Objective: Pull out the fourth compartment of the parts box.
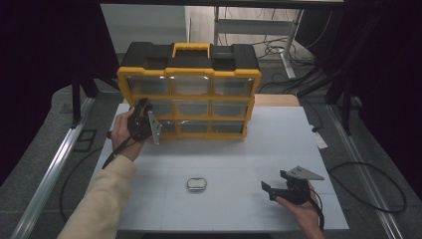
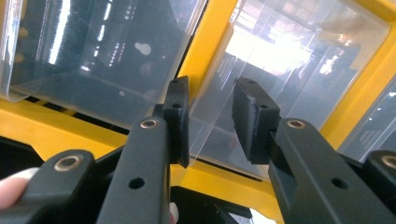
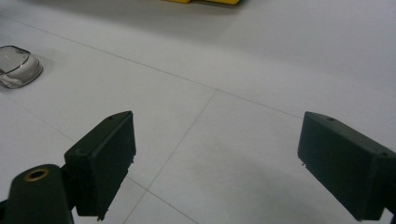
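Observation:
A yellow and black drawer cabinet (image 1: pixel 189 64) stands at the back of the white table (image 1: pixel 239 139), with clear plastic drawers in three rows. My left gripper (image 1: pixel 143 105) is up against its left column. In the left gripper view, my left gripper (image 2: pixel 211 100) has its jaws either side of the lower lip of a clear drawer (image 2: pixel 280 60), with a gap still showing at the pads. My right gripper (image 1: pixel 273 180) rests low over the table's near right part. Its jaws (image 3: pixel 215 144) stand wide apart with only bare table between them.
A small rounded silvery tin (image 1: pixel 196 183) lies on the table in front of the cabinet, left of my right gripper, and is the tin (image 3: pixel 16 65) at far left in the right gripper view. Cables and dark stands crowd the floor around the table.

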`<action>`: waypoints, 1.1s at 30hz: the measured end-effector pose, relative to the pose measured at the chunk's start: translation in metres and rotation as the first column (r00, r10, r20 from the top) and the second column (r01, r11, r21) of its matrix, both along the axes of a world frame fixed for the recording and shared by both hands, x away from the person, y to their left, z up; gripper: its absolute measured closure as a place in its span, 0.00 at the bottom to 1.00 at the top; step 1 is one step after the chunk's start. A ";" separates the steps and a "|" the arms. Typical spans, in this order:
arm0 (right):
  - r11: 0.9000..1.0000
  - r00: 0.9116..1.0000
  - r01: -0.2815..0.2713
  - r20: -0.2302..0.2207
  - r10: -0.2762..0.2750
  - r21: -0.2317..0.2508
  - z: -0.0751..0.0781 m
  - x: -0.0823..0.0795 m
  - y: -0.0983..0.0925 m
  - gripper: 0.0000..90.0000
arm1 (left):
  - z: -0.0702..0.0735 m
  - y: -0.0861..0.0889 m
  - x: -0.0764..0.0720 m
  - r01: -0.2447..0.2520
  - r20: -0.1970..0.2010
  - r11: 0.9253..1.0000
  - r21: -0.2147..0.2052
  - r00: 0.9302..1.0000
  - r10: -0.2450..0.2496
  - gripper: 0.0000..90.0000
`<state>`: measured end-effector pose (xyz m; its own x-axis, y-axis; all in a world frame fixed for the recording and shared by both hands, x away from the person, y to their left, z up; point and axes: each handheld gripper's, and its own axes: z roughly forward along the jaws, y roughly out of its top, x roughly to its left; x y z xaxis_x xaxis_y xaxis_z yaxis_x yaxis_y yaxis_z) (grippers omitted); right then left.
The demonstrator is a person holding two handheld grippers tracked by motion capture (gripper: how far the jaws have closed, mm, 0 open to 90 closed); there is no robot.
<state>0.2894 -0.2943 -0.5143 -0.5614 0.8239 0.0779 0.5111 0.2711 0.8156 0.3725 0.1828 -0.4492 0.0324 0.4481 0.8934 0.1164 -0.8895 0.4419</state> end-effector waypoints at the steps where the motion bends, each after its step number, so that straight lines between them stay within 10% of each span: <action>1: 1.000 1.000 0.000 0.000 0.000 0.000 0.000 0.000 0.000 0.13 | 0.000 0.000 0.000 0.000 0.000 1.000 0.000 1.000 0.000 0.75; 33: 1.000 1.000 0.000 0.002 0.000 -0.007 0.000 0.000 0.000 0.13 | -0.002 0.000 -0.004 -0.001 0.012 1.000 -0.001 1.000 0.002 0.78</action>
<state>0.2894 -0.2945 -0.5143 -0.5616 0.8243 0.0713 0.5093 0.2765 0.8149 0.3684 0.1830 -0.4508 0.0212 0.4486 0.8935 0.1125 -0.8891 0.4437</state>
